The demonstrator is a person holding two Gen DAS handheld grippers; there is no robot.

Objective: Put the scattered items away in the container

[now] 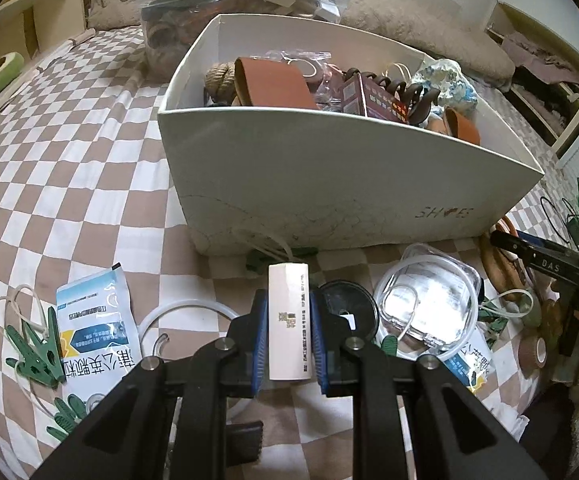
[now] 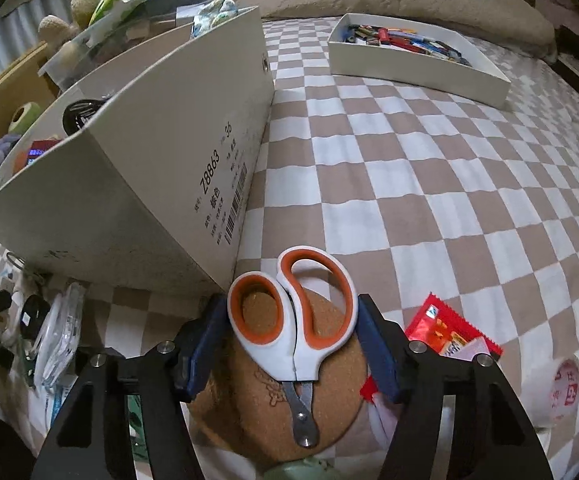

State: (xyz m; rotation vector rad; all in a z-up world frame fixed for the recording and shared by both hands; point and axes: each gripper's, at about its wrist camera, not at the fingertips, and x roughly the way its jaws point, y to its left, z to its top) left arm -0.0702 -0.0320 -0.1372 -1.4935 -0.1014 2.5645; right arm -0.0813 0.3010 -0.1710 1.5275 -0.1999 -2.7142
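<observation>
My left gripper (image 1: 288, 300) is shut on a small white carton (image 1: 288, 320), which is upright between the blue pads, just in front of the white shoe box (image 1: 329, 184). The box holds several items, among them brown leather pieces and a dark hair claw. In the right wrist view, my right gripper (image 2: 291, 308) has its pads against both handles of the orange-and-white scissors (image 2: 301, 344). These lie on a round cork mat (image 2: 257, 400) beside the shoe box's labelled end (image 2: 149, 168).
On the checkered bedspread lie a blue-white sachet (image 1: 93, 320), green clips (image 1: 35, 344), a clear plastic case (image 1: 425, 300) and a black disc (image 1: 345, 304). A red packet (image 2: 449, 332) and a tape roll (image 2: 565, 392) sit right of the scissors. A shallow white tray (image 2: 417, 64) stands farther back.
</observation>
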